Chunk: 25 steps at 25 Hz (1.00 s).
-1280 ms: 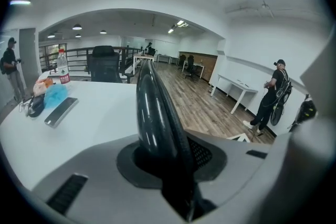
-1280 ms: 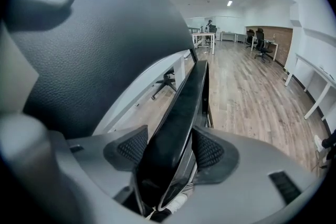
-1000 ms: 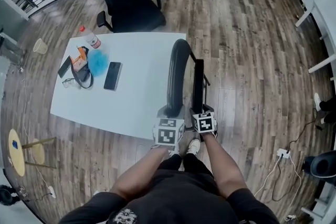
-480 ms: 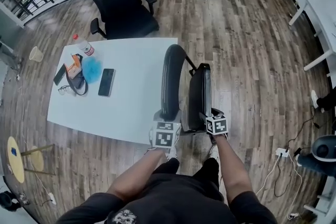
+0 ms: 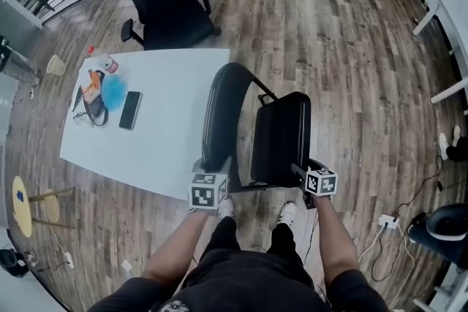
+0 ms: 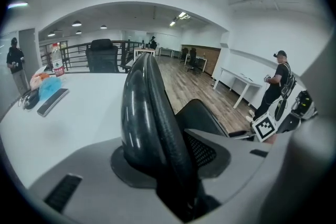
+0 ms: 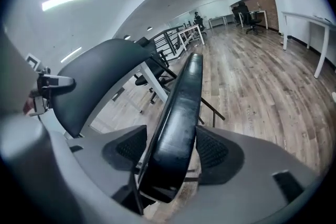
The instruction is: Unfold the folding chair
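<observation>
The black folding chair stands partly open beside the white table (image 5: 168, 142). Its curved backrest (image 5: 218, 113) stands on edge, and the padded seat (image 5: 281, 134) has swung out to the right of it. My left gripper (image 5: 212, 170) is shut on the near rim of the backrest (image 6: 144, 113), which fills the gap between its pads (image 6: 168, 160). My right gripper (image 5: 301, 173) is shut on the near edge of the seat (image 7: 181, 113), both pads against it (image 7: 168, 152). The right gripper view also shows the backrest (image 7: 100, 76) at the left.
The table carries a phone (image 5: 130, 109), a blue thing (image 5: 113, 90) and a bottle (image 5: 104, 62). A black office chair (image 5: 164, 0) stands behind the table. A yellow stool (image 5: 22, 204) stands at the left, cables (image 5: 384, 221) lie on the floor at the right. Another person (image 6: 275, 84) stands across the room.
The seat has swung out to the right, away from the backrest, with my right gripper moving right on it. My left gripper shifted a little left and down on the backrest.
</observation>
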Available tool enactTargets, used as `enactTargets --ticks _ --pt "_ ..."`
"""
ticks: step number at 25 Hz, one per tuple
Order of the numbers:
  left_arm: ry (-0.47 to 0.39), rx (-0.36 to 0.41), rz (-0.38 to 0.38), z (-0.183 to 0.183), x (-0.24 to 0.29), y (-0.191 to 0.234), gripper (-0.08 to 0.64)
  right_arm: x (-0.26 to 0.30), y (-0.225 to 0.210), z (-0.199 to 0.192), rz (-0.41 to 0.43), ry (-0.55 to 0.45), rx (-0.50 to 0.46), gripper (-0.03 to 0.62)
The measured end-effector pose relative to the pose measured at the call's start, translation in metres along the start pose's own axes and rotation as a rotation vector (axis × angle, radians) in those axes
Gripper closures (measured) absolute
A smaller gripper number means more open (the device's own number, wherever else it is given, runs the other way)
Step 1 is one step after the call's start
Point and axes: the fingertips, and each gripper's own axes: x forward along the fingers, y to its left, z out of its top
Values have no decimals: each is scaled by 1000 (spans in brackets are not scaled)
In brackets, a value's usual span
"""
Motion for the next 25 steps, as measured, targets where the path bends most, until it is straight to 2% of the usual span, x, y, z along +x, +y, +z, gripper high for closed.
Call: enactTargets --ticks 5,10,14,21,25 --pt "40 -45 23 -17 30 -21 391 -9 -91 -28 21 16 114 273" --pt "50 -67 28 -32 60 -42 382 -5 -177 -58 30 25 195 265" --pt "57 -115 25 -51 88 -56 380 8 -247 -91 25 40 234 265" --pt "51 -146 -4 -74 132 -83 380 30 -333 -131 102 46 308 258" --pt "59 -156 -12 -82 152 -102 380 38 -367 -152 101 85 338 230"
